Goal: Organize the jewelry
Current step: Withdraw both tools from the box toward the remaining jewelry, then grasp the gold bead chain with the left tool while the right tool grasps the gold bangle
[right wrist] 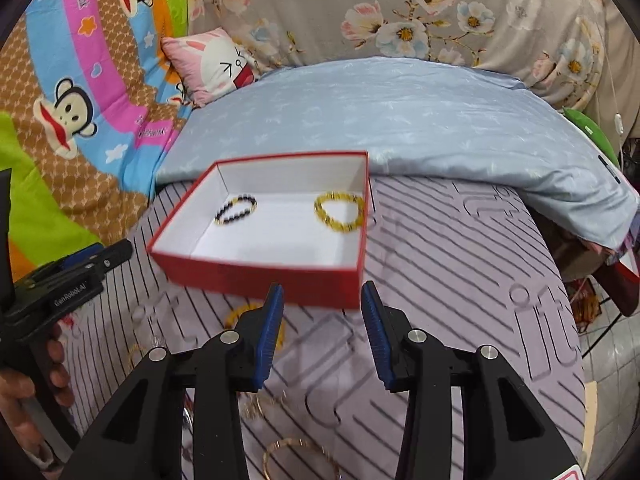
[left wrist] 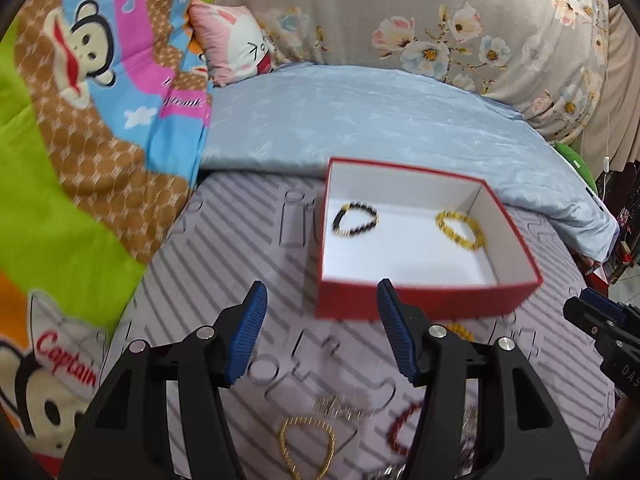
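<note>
An open red box (left wrist: 424, 300) (right wrist: 256, 280) with a white inside sits on the striped bedsheet. In it lie a black-and-gold bead bracelet (left wrist: 355, 219) (right wrist: 236, 210) and a yellow bead bracelet (left wrist: 460, 229) (right wrist: 340, 212). My left gripper (left wrist: 320, 328) is open and empty, just short of the box's near wall. My right gripper (right wrist: 322, 330) is open and empty, also near that wall. Loose on the sheet are a gold chain bracelet (left wrist: 308, 448), a dark red bead bracelet (left wrist: 402, 426), a silver piece (left wrist: 340, 406), a yellow bracelet (right wrist: 240, 314) and a thin gold bangle (right wrist: 300, 458).
A light blue pillow (left wrist: 360, 120) (right wrist: 400, 120) lies behind the box. A cartoon-print quilt (left wrist: 80, 120) is piled at the left, with a small pink cushion (left wrist: 232, 44). A floral blanket (left wrist: 440, 12) is at the back. The bed's edge drops off at the right (right wrist: 580, 360).
</note>
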`<state>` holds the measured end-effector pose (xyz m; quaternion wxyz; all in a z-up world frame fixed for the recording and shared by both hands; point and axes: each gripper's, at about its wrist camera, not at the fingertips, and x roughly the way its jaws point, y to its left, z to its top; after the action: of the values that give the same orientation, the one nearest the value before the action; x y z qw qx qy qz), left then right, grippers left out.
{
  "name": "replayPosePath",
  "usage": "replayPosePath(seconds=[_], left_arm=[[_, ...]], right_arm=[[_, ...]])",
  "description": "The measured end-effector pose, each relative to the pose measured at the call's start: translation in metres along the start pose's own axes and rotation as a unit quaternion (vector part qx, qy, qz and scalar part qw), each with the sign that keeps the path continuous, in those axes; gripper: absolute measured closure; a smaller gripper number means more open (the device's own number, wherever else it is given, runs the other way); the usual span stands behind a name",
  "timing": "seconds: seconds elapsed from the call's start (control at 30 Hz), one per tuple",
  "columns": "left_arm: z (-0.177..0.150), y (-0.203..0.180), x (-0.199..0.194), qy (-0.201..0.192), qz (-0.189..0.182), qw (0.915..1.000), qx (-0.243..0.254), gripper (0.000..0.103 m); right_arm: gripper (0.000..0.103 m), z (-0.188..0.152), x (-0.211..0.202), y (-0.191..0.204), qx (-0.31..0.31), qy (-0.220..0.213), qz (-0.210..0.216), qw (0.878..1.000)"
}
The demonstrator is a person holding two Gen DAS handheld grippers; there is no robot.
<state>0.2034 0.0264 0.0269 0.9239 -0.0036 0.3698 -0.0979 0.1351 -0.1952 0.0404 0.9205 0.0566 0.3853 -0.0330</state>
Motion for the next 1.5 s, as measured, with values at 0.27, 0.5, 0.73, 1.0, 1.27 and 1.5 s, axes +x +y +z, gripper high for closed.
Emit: replayPosePath(seconds=[0.27,0.5,0.73,1.0,1.27,1.5], left_arm=[[-0.064,0.017,-0.005,0.044,0.028,0.9986,-0.011,0.049],[-0.087,0.026,-0.004,0.057,0.035,0.9974,-0.027,0.05],[-0.097,0.031,-0.001,0.061,0.039,0.9968,-0.033,0.054],[-0.104,0.031,0.008,0.067,0.047,0.9963,-0.025,0.064],[-0.103,0.025,0.01,0.064,0.037,0.9972,-0.014,0.088],[-0.102,0.028,0.007,0.072,0.006,0.9969,-0.031,0.1]], right_arm=[[0.063,-0.062,-0.007,-0.001,-0.005,0.047,-0.006,0.999],[0.063,-0.092,-0.001,-0.005,0.006,0.079,-0.003,0.997],[0.066,-0.104,0.008,0.0,0.0,0.093,-0.004,0.996],[0.074,-0.108,0.014,0.003,-0.013,0.095,-0.015,0.995],[0.088,-0.11,0.014,0.01,-0.033,0.091,-0.019,0.995],[0.1,-0.111,0.013,0.012,-0.023,0.097,-0.005,0.995]])
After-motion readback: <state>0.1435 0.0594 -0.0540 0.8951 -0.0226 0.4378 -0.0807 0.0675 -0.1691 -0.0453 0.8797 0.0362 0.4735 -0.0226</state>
